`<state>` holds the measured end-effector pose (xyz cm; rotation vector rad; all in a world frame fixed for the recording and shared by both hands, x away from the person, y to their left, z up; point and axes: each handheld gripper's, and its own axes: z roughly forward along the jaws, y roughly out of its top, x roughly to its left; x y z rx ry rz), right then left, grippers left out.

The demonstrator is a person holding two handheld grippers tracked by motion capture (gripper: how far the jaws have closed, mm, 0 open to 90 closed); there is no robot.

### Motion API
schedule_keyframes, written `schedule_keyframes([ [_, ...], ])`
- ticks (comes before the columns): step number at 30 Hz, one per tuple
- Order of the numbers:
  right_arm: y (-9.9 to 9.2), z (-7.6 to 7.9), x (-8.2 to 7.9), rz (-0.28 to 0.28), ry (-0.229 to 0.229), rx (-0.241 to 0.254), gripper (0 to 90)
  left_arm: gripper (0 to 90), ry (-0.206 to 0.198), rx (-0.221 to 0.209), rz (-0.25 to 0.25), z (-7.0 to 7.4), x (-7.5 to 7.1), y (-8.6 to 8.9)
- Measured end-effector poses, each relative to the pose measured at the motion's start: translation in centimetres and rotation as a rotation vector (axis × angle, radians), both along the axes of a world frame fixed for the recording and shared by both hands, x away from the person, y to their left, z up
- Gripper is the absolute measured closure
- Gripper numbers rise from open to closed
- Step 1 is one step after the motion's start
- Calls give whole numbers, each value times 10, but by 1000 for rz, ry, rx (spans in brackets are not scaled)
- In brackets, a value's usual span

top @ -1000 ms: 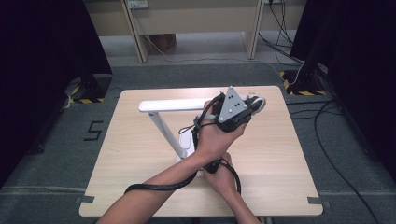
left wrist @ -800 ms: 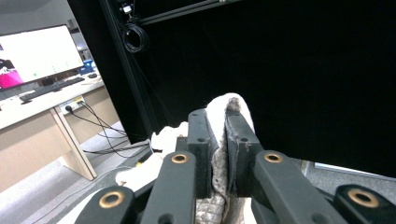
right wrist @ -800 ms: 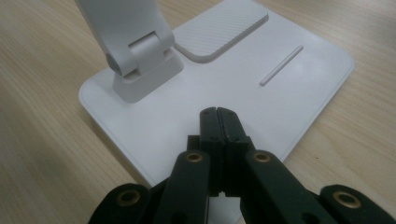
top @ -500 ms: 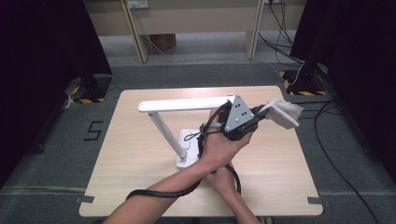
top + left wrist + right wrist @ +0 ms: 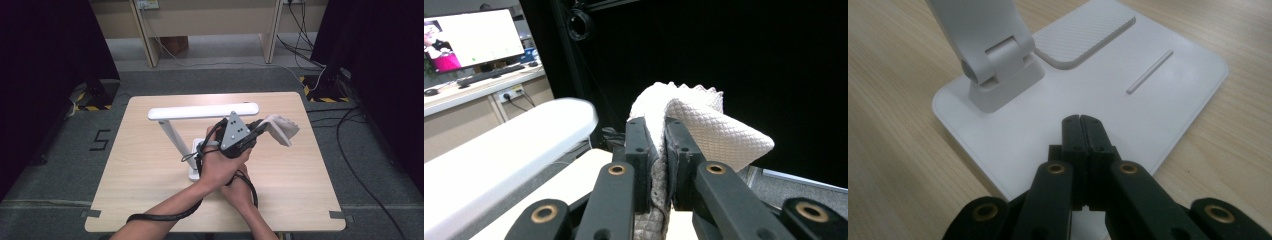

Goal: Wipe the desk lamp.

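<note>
A white desk lamp stands mid-table, its light bar (image 5: 202,111) level on a slanted arm above the flat base (image 5: 194,167). My left gripper (image 5: 262,129), with the grey three-cornered plate on top, is just in front of the bar's right end. It is shut on a white quilted cloth (image 5: 281,129). In the left gripper view the cloth (image 5: 704,125) bulges out between the pinching jaws (image 5: 656,145), with the bar (image 5: 509,150) at the left. My right gripper (image 5: 1081,120) is shut and empty, tips down on the lamp base (image 5: 1158,100) near the hinge (image 5: 998,65).
The wooden table (image 5: 140,200) has bare surface left and right of the lamp. My forearms cross at its front edge, and a black cable (image 5: 165,216) trails from the left one. Cables lie on the floor at the right.
My left gripper has carried the cloth off the right end of the light bar, out to the right, then lower and nearer the front. The right hand has stayed on the base.
</note>
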<state>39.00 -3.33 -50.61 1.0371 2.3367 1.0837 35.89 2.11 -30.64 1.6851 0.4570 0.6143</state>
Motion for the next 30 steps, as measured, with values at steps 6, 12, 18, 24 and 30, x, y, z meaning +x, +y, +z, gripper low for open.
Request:
schedule_keyframes([
  [6, 0, 0, 0, -4, 1, 2, 900, 822, 10, -20, 36, -7, -1, 16],
  [12, 1, 0, 0, -4, -1, 2, 900, 824, 8, -47, 69, -12, -1, 24],
  [18, 1, 0, 0, -1, -4, 0, 900, 825, 8, -60, 78, -12, 0, 25],
  [24, 1, 0, 0, -1, -3, 0, 900, 825, 7, -77, 97, -10, 2, 22],
  [30, 0, 0, 0, 0, -3, -1, 900, 825, 14, -93, 113, -12, 3, 21],
])
